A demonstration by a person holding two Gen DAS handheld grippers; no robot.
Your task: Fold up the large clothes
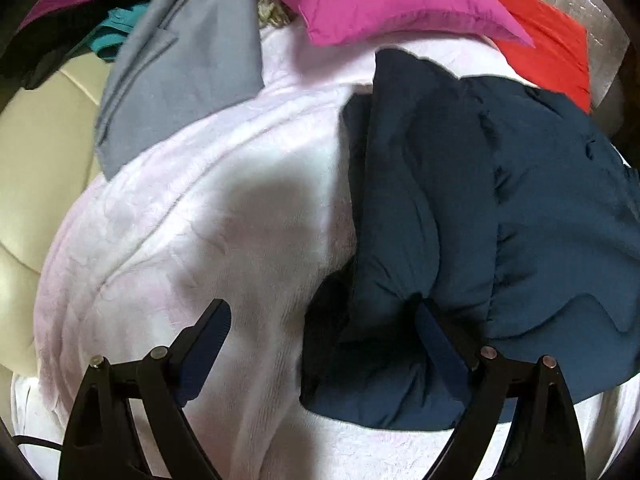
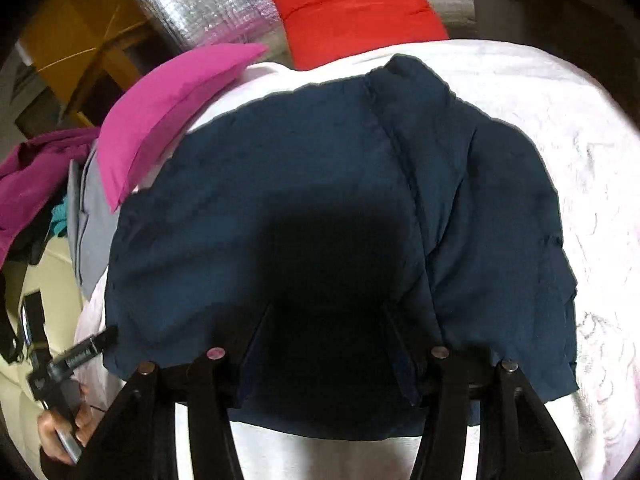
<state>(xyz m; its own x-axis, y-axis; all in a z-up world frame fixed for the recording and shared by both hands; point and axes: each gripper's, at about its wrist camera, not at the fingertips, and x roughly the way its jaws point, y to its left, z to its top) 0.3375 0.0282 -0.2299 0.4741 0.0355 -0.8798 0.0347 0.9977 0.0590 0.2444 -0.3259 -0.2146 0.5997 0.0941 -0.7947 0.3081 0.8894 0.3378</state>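
A dark navy padded jacket (image 1: 500,208) lies folded on a white fleecy blanket (image 1: 208,216). My left gripper (image 1: 324,316) is open at the jacket's left edge, its right finger (image 1: 438,332) on the navy cloth and its left finger (image 1: 212,328) over the blanket. In the right wrist view the jacket (image 2: 280,184) fills the middle. My right gripper (image 2: 328,320) is open just above the jacket's near edge, nothing between its fingers. The left gripper (image 2: 86,350) shows at the jacket's left corner, held in a hand.
A pink cushion (image 1: 380,0) and a red cushion (image 1: 552,40) lie at the back of the blanket. A folded grey garment (image 1: 180,72) sits at the left, with purple and teal clothes (image 2: 32,176) beyond. A cream sofa surface (image 1: 40,140) shows on the left.
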